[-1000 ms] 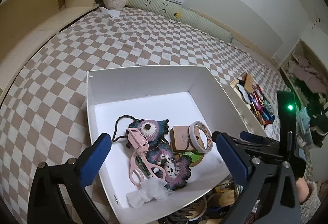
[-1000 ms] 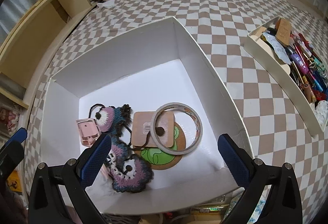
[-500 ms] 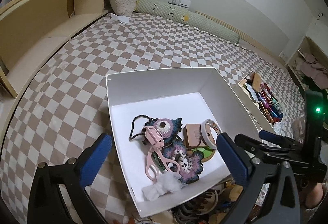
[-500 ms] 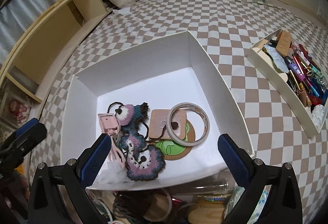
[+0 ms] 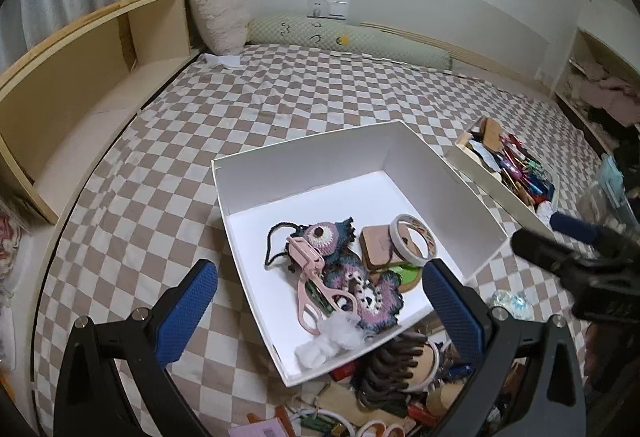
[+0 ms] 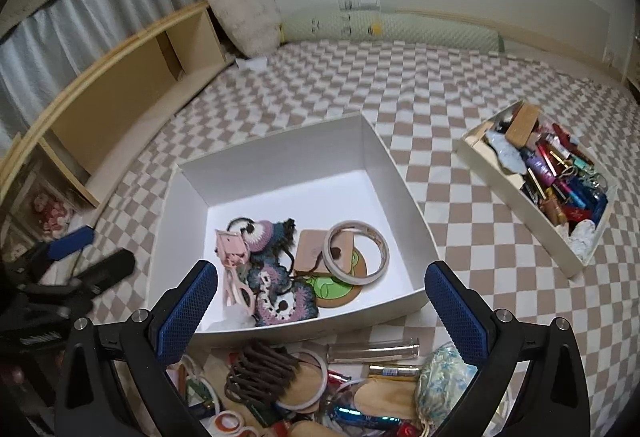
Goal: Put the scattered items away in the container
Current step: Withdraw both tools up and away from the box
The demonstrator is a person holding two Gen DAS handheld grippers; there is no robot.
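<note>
Right wrist view: both grippers, right gripper (image 6: 320, 301) and left gripper (image 5: 320, 301), hang spread and empty above the clutter (image 6: 280, 377) at 6 o'clock of the white box (image 6: 280, 157), likely choosing the next item

We see the box (image 6: 276, 153) on the bed (image 6: 440, 77), a tray (image 6: 520, 197) to its right (well apart), scattered items (image 6: 280, 377) just before it.
</note>
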